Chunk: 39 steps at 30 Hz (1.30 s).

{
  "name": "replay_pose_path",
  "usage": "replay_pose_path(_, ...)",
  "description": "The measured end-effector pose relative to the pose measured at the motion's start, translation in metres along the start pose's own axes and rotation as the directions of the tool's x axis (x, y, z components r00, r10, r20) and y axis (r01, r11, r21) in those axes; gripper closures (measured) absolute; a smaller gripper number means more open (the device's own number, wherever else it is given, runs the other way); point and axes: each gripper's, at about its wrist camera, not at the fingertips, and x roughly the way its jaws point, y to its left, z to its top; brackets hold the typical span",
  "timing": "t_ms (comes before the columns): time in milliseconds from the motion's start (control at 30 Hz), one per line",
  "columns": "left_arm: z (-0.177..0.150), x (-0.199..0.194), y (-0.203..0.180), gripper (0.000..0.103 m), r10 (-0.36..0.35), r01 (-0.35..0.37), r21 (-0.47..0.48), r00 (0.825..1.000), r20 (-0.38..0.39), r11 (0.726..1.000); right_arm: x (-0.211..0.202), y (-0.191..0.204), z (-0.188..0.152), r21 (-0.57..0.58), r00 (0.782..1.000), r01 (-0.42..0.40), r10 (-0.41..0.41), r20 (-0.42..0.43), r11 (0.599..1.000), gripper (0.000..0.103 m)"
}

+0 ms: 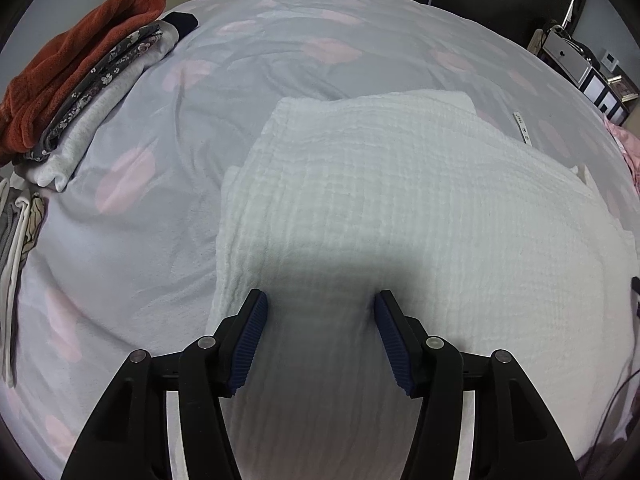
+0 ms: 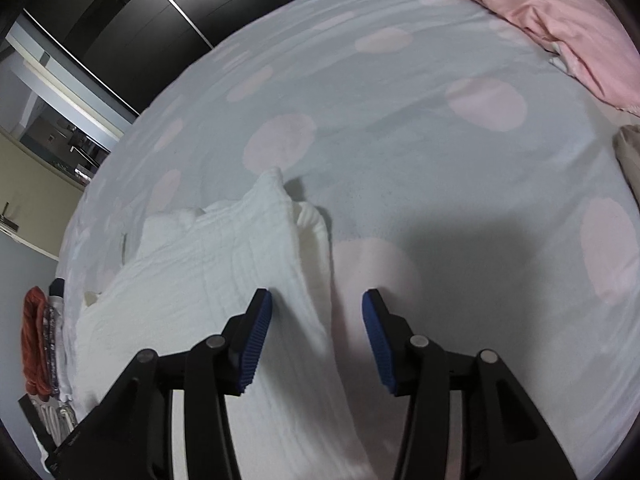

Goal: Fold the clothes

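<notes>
White textured cloth (image 1: 400,208) lies folded on the bed (image 1: 140,240). Left gripper (image 1: 320,304) over it, fingers apart. Right gripper (image 2: 317,304) at its edge, fingers apart, empty.

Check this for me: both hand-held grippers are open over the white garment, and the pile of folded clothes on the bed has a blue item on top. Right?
Not quite. The top item of the folded pile is rust red, not blue, as the left wrist view shows. The rest holds: the left hand-held gripper and right hand-held gripper are both open over the white garment.
</notes>
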Motion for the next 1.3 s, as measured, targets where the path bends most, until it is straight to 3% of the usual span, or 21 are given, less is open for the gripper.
replay_pose_path(200,0.001,0.000,-0.001,0.044,-0.008,0.008,-0.010,1.000,-0.006,1.000,0.011,0.002,0.005,0.008,0.999,-0.020,0.019,0.047,1.000,0.058)
replay_pose_path(367,0.002,-0.001,-0.001,0.044,-0.015,0.015,-0.021,1.000,-0.010,1.000,0.016,0.010,0.006,-0.035,0.997,-0.037,0.039,0.063,0.999,0.091)
replay_pose_path(533,0.004,-0.012,0.000,0.044,-0.020,0.021,-0.031,1.000,0.014,0.999,0.006,0.015,0.005,-0.043,0.993,-0.058,0.062,0.101,0.997,0.096)
replay_pose_path(667,0.014,-0.042,-0.001,0.044,-0.042,0.042,0.015,0.999,0.030,0.999,-0.020,0.036,0.002,-0.116,0.981,-0.060,0.080,0.174,0.991,0.096)
replay_pose_path(767,0.029,-0.072,0.007,0.044,-0.046,0.041,0.068,0.996,0.073,0.997,-0.043,0.060,-0.006,-0.188,0.975,-0.043,0.082,0.205,0.981,0.096)
replay_pose_path(900,0.044,-0.092,0.034,0.044,-0.005,-0.017,0.132,0.986,0.168,0.991,-0.072,0.104,-0.019,-0.268,0.968,-0.026,0.091,0.234,0.963,0.096)
replay_pose_path(1000,0.036,-0.079,0.066,0.045,0.012,-0.025,0.063,0.979,0.201,0.998,-0.087,0.150,-0.030,-0.334,0.971,-0.028,0.105,0.216,0.942,0.096)
replay_pose_path(1133,0.037,-0.052,0.098,0.045,-0.009,0.012,-0.030,0.992,0.124,0.999,-0.100,0.215,-0.047,-0.417,0.975,-0.027,0.117,0.190,0.909,0.096)
replay_pose_path(1300,0.043,-0.062,0.107,0.045,-0.047,0.058,-0.057,0.982,0.181,0.997,-0.089,0.292,-0.073,-0.468,0.984,-0.034,0.110,0.138,0.883,0.096)
